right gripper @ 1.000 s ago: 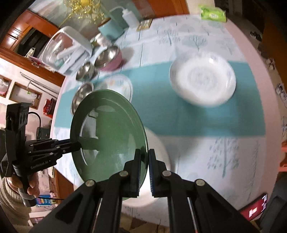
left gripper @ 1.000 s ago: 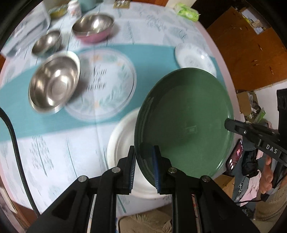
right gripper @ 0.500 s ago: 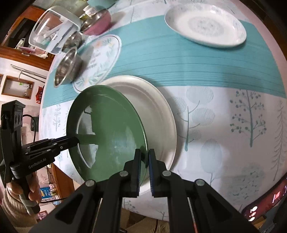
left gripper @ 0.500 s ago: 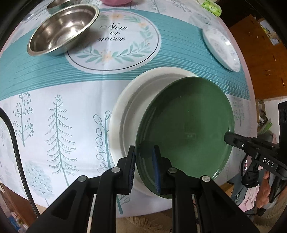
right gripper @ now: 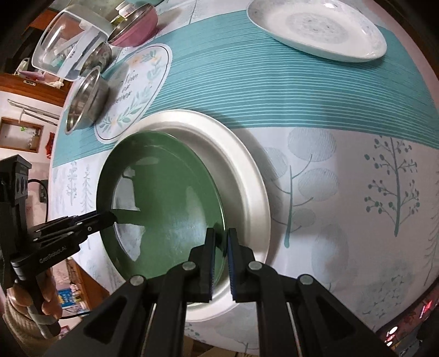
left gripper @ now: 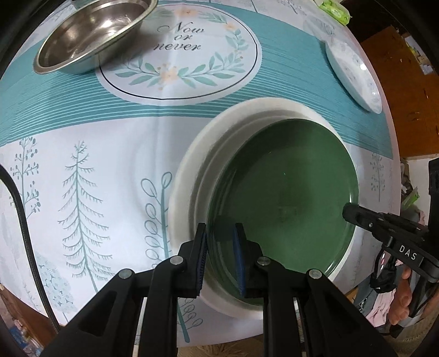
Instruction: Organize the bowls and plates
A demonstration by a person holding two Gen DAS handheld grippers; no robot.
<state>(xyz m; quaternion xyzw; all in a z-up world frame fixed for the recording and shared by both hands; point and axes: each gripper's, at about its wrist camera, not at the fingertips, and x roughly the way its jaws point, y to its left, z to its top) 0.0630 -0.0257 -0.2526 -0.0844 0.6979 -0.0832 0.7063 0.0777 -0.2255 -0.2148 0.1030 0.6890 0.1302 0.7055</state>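
Note:
A green plate (left gripper: 285, 192) is held by both grippers just over a large white plate (left gripper: 192, 164) near the table's front edge. My left gripper (left gripper: 221, 247) is shut on the green plate's near rim. My right gripper (right gripper: 219, 250) is shut on the opposite rim of the green plate (right gripper: 164, 208), above the white plate (right gripper: 247, 175). The right gripper also shows in the left wrist view (left gripper: 354, 212), and the left gripper shows in the right wrist view (right gripper: 107, 217). The green plate looks slightly tilted; I cannot tell if it touches the white plate.
A steel bowl (left gripper: 90, 35) stands at the back left beside a round "Now or never" print (left gripper: 178, 49). A patterned white plate (right gripper: 318, 30) lies at the back right. More steel bowls (right gripper: 85, 101), a pink bowl (right gripper: 134, 24) and a clear box (right gripper: 63, 46) stand further back.
Both grippers have lowered the green plate down towards the white plate, and it now sits more centred and lower inside the white plate's rim.

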